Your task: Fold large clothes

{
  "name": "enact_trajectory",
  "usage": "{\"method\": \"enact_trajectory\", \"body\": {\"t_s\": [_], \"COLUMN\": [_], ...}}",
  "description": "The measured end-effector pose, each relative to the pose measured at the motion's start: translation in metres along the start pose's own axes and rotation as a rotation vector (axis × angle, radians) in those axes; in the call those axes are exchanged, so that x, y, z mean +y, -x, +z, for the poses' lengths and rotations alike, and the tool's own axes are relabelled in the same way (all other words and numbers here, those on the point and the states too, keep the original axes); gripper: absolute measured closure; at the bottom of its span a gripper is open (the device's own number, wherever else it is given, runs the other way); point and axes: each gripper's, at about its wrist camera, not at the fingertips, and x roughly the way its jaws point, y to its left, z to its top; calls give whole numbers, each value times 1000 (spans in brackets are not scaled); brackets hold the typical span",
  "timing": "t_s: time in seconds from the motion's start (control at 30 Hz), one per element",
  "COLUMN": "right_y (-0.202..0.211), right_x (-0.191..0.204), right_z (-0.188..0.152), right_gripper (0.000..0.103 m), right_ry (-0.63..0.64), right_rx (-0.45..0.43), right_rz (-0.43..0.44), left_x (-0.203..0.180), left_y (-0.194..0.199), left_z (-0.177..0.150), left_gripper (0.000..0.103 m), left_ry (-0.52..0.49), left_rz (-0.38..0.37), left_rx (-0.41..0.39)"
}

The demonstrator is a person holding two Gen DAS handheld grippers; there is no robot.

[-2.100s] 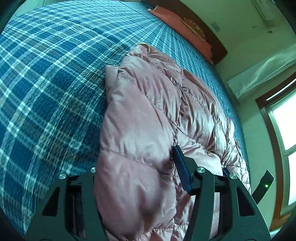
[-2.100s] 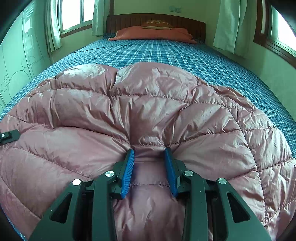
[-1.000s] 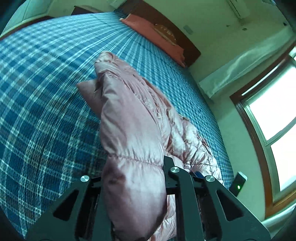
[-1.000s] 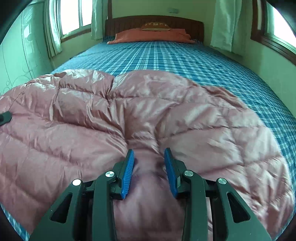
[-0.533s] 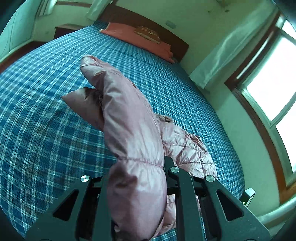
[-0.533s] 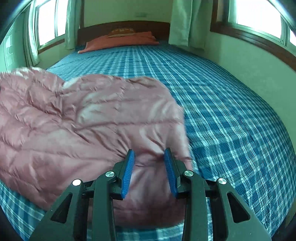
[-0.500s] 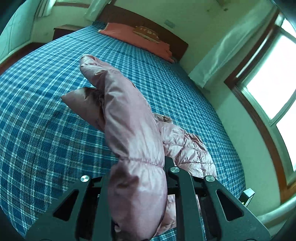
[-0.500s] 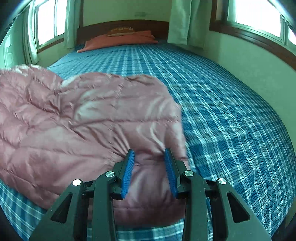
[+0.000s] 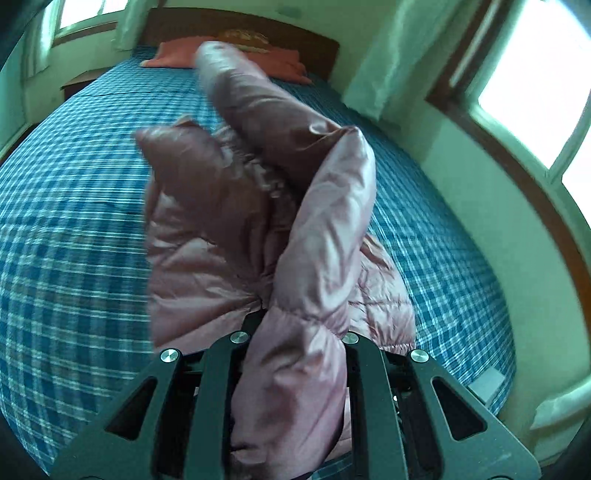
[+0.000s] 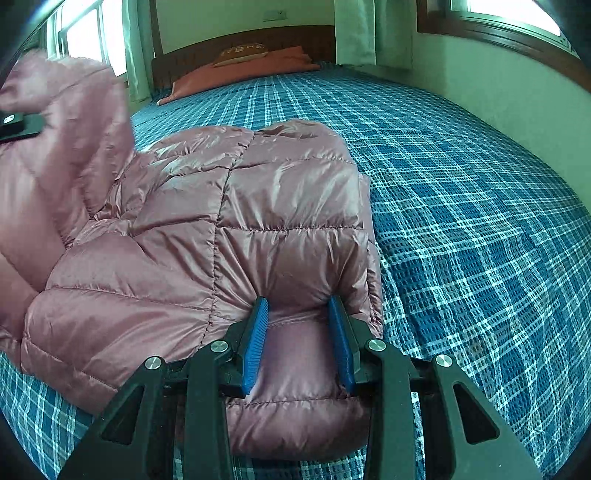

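Left gripper (image 9: 295, 332) fingertips buried under puffer jacket (image 9: 317, 236) sleeve. Raised sleeve end motion-blurred. Jacket cut off at right-wrist view's left edge. Pillow (image 10: 242, 50) print unreadable.

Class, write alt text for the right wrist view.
The right gripper pinches the near edge of a pink puffer jacket lying on a blue plaid bed. An orange pillow sits by the headboard.

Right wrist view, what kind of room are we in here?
A bedroom, most likely: a wide bed with a blue plaid cover, an orange pillow against a dark wooden headboard, and curtained windows.
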Motion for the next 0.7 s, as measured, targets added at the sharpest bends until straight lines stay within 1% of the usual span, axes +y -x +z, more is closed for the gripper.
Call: {"method": "enact_trajectory", "body": {"t_s": [0.1,0.2,0.3,0.5,0.7], "right_y": [1,3,4,4,3], "right_x": [-2,-5,-7,-10,-10], "right_z": [-2,-4,-5,-7,-8], "right_gripper": [68,68,68,68,68], "right_ry": [-7,-19,-27,-42,-42], "right_rx": [-5,-7,-9,-11,-12], "right_rz": [6,18,28,46,45], "left_x": [-30,-45,-52,-58,-61], "left_y": [-35,-66,-87,-112,-122], "left_z": [-9,-20,-30,-41,-48], "left_gripper": [89,89,89,89,89], "left_ry": [-39,-62,-58,-62,-77], "left_rz": [7,15,12,0,-12], "left_rx": [61,111,142,157,140]}}
